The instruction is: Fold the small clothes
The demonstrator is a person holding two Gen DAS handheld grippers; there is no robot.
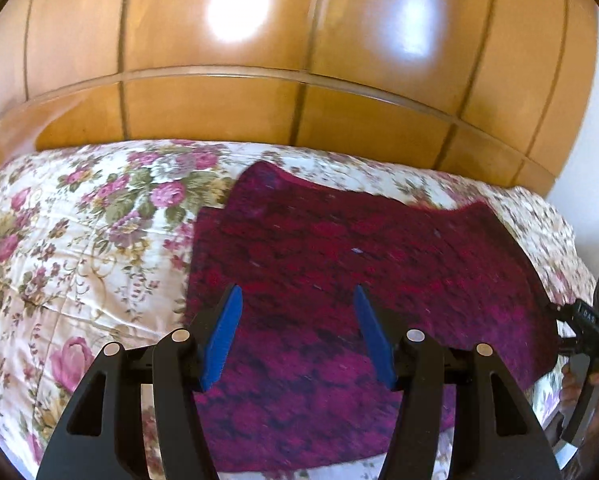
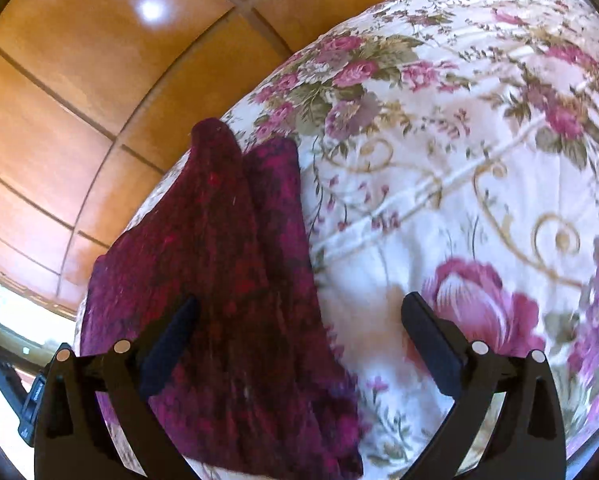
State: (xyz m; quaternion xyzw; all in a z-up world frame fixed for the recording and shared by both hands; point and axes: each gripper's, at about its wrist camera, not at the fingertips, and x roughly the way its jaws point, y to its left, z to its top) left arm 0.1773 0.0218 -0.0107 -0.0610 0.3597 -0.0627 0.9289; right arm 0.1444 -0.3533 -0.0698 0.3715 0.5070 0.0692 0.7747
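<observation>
Garment (image 1: 339,280), dark red knit, spread flat on the floral bedspread (image 1: 79,240), long axis running across the left view and away up the right one. Directly below and ahead of the left hand-held gripper (image 1: 297,296), blue pads spread, nothing between them. Off to the left of the right hand-held gripper (image 2: 299,312), jaws wide and empty, straddling the cloth's edge. Both tilted steeply down; left probably nearer the cloth's middle.
</observation>
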